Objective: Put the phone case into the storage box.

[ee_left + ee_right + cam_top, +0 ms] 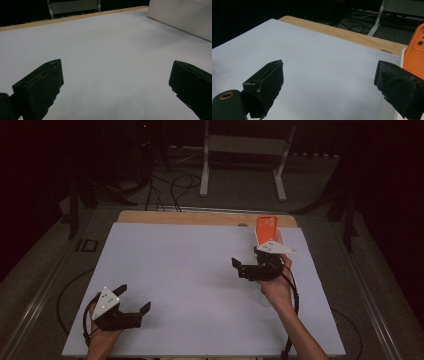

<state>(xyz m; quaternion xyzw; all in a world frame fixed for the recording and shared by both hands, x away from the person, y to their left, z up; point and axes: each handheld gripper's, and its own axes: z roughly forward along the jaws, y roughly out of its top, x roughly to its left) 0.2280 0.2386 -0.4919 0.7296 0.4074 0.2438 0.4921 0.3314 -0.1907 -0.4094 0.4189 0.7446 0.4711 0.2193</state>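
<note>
High view: right gripper (239, 266) and left gripper (134, 299) both gape empty; the approach seems begun, so next the right must turn toward the orange phone case (266, 229) at upper right.

Dim room; bkgd near black w/ reddish cast at frame edges. My table (190, 270) is the brightest area, evenly lit, no glare. Soft shadows under my jaws, lower frame. Gripper views grainy; jaws slightly soft.

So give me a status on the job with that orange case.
Nothing looks done yet. The orange plastic phone case lies on a white box at the table's far right. The right claw hovers beside it, jaws open, holding nothing; the left claw waits open. Grasping remains.
</note>
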